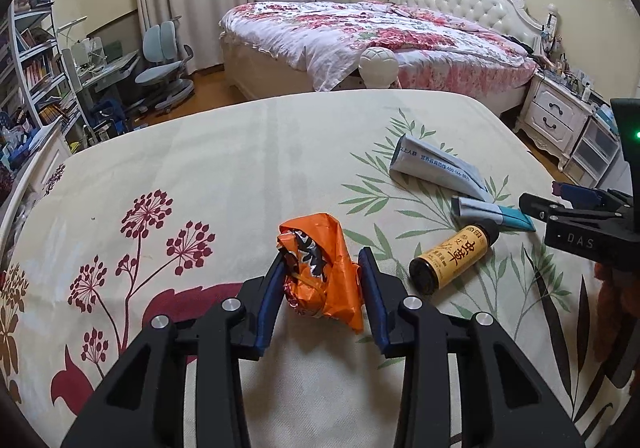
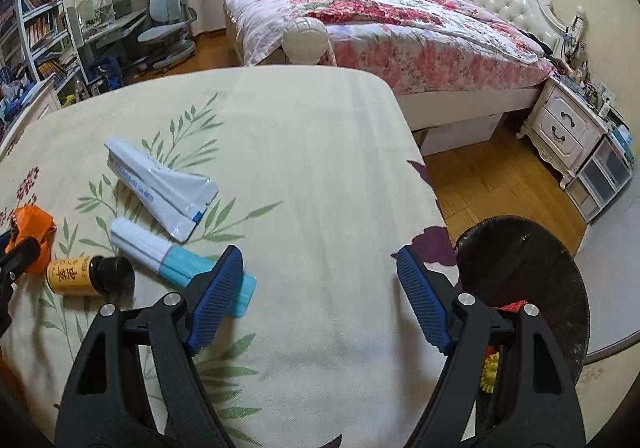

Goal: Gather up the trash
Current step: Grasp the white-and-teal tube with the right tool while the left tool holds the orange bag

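My left gripper (image 1: 322,262) is shut on a crumpled orange wrapper (image 1: 320,272), which sits on the floral cloth of the table (image 1: 240,152). To its right lie a small yellow bottle with a black cap (image 1: 452,258), a white and teal tube (image 1: 492,213) and a folded white pouch (image 1: 434,169). My right gripper (image 2: 320,274) is open and empty above the cloth, near the table's right edge. In the right wrist view the teal tube (image 2: 176,260), the pouch (image 2: 160,188), the bottle (image 2: 86,274) and the wrapper (image 2: 34,232) lie to its left.
A dark round bin (image 2: 528,280) with red and yellow bits inside stands below the table's right edge. Behind are a bed with a floral quilt (image 1: 380,36), a white nightstand (image 2: 568,128), a desk chair (image 1: 164,64) and bookshelves (image 1: 36,60). The right gripper's body shows at the right of the left wrist view (image 1: 580,220).
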Demonstrator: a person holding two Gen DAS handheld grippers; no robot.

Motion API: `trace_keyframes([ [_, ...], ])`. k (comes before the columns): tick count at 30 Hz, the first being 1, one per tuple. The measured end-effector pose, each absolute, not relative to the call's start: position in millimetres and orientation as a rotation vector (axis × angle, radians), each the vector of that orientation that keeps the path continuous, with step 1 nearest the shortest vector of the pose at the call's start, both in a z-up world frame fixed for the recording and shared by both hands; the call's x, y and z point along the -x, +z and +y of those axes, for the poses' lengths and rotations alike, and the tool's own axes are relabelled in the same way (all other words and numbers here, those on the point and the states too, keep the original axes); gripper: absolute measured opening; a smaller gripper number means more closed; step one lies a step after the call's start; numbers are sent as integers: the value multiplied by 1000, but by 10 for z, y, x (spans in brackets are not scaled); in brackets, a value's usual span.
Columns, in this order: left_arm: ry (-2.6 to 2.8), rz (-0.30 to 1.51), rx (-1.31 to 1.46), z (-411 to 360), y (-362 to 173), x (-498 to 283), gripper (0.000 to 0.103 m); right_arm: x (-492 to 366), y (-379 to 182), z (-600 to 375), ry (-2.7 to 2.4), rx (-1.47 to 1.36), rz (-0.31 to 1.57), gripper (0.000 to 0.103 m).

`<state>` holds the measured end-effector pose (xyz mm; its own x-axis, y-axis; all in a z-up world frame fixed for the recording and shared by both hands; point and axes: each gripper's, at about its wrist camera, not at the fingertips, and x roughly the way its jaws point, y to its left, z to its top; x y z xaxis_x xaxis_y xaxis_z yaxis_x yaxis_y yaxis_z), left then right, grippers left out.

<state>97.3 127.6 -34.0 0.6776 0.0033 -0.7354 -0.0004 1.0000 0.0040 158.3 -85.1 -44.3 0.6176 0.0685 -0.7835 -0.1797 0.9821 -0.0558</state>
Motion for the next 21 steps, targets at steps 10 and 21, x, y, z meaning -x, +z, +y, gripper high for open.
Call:
trace_keyframes([
  [10, 7, 816, -19, 1286, -358, -909, 39, -1044, -445, -816, 226, 144, 919, 78],
  [21, 16, 817, -20, 1291, -364, -863, 39, -1461, -364, -897, 102, 129, 871, 76],
])
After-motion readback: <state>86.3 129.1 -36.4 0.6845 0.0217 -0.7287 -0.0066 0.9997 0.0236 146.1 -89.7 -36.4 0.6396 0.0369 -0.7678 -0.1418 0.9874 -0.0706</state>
